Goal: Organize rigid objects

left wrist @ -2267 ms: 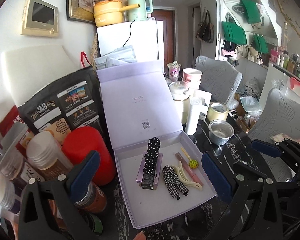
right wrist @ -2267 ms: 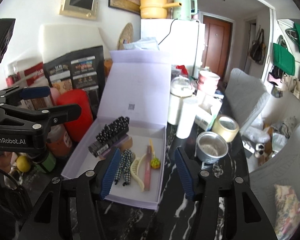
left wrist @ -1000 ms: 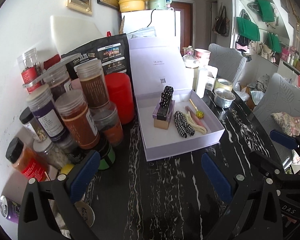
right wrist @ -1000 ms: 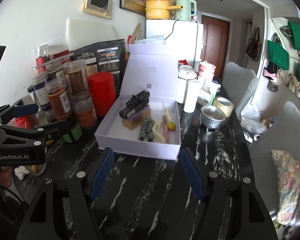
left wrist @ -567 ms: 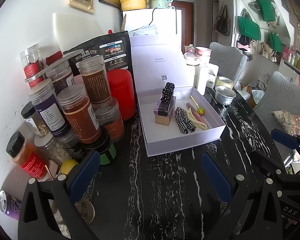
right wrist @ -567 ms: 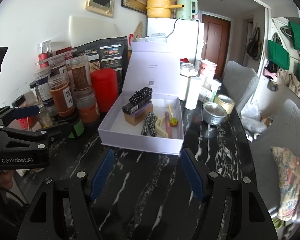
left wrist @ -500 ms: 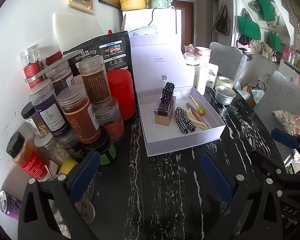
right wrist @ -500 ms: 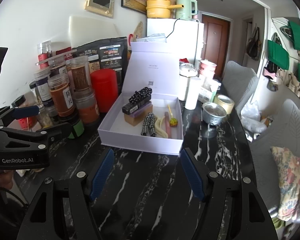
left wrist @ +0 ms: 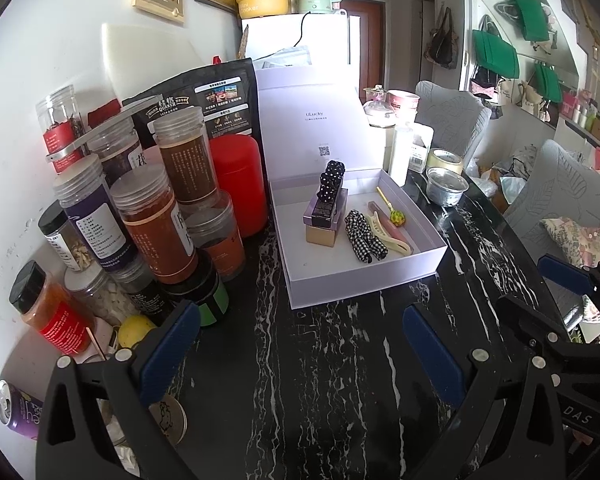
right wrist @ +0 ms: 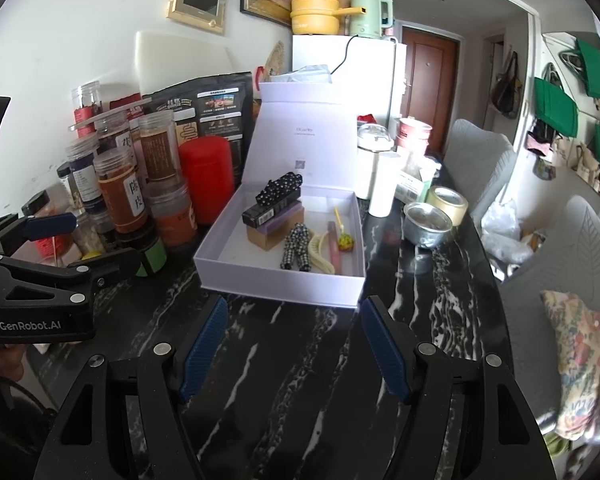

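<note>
Both grippers released, short of the lavender box

The lavender box [left wrist: 364,276] sits mid-bench [left wrist: 320,380], lid up; jars [left wrist: 152,224] crowd its left edge, bare bench lies before it; left gripper [left wrist: 300,344] and right gripper [right wrist: 296,344] fingers empty.

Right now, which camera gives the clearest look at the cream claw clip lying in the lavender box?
The left wrist view: the cream claw clip lies fully exposed in the lavender box, beside the checked scrunchie. In the right wrist view the clip looks smaller and foreshortened, with the scrunchie close against it.

Purple can [left wrist: 18,410] cut by left edge
</note>
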A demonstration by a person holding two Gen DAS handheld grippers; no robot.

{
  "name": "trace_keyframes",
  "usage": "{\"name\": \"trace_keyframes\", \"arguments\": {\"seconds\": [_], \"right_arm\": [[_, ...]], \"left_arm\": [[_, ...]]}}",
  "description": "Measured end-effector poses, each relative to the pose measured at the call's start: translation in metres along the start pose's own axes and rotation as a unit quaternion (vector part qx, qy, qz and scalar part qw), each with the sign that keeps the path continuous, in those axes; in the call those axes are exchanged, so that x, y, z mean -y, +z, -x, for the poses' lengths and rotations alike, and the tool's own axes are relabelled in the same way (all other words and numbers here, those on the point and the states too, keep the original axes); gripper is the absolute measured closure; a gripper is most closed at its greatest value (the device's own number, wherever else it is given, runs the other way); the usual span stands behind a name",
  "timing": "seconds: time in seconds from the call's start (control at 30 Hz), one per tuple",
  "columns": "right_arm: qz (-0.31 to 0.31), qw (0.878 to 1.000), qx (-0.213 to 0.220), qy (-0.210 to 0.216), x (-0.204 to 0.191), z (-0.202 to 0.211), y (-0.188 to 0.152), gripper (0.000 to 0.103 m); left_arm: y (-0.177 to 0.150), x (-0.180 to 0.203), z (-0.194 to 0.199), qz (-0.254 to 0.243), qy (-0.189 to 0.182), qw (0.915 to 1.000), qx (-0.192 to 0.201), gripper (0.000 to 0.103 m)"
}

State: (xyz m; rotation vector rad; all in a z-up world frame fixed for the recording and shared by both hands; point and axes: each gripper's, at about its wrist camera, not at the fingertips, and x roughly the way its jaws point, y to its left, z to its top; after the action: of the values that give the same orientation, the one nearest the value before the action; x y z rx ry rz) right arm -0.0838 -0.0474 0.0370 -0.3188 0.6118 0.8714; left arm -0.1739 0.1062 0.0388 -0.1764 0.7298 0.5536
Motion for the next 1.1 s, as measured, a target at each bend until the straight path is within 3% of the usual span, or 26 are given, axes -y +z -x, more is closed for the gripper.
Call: {"name": "trace_keyframes", "arguments": {"seconds": [1.1], "right_arm": [[-0.008,1.0,-0.005,-0.009,0.0028,-0.0024,-0.0001,0.033]], "left_arm": [[-0.0003,0.0065,-0.003,-0.022,0.004,0.9997,-0.005,0.0]]}}
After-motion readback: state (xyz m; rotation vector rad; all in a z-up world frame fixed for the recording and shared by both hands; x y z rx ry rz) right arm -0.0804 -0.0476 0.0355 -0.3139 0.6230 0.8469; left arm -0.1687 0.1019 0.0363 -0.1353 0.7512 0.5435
